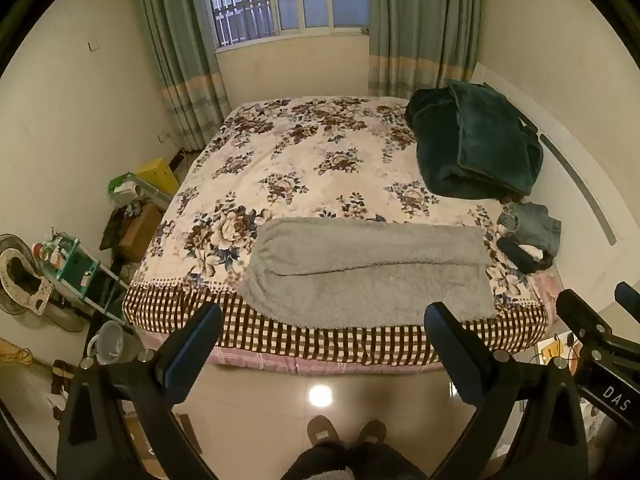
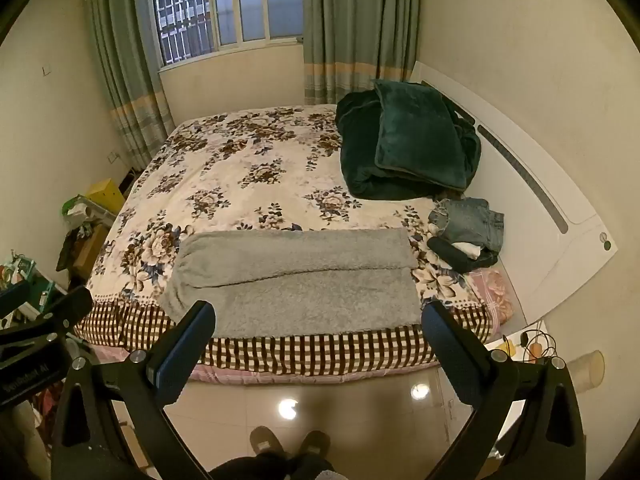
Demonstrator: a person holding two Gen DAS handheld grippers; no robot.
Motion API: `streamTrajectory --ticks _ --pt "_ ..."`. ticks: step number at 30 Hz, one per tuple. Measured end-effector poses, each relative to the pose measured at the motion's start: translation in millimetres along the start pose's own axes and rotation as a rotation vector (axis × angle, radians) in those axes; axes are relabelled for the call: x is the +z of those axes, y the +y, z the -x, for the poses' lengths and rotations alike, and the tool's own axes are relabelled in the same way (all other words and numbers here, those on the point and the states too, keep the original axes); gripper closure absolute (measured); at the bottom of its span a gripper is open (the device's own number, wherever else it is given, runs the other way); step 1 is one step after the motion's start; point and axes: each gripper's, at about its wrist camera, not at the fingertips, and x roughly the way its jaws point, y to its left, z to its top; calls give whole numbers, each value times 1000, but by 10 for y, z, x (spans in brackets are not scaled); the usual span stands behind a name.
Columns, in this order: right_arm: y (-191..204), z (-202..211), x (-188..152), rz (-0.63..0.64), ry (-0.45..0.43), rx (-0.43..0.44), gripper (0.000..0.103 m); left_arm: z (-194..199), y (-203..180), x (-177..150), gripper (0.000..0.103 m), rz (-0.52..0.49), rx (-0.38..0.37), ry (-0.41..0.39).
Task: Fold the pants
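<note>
Grey fleece pants lie flat along the near edge of the floral bed, both legs side by side and running left to right. They also show in the right wrist view. My left gripper is open and empty, held above the floor in front of the bed. My right gripper is open and empty too, level with the bed's near edge. Neither touches the pants. The right gripper shows at the right edge of the left wrist view.
A dark green blanket is heaped at the bed's far right. Folded jeans and dark clothes sit by the white headboard. Cluttered shelves and a fan stand left of the bed. My slippers are on the shiny tile floor.
</note>
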Motion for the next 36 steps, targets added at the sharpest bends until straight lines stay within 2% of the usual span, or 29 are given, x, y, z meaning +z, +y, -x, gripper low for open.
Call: streamTrajectory --ticks 36 --pt "-17 11 15 3 6 -4 0 31 -33 -3 0 3 -10 -6"
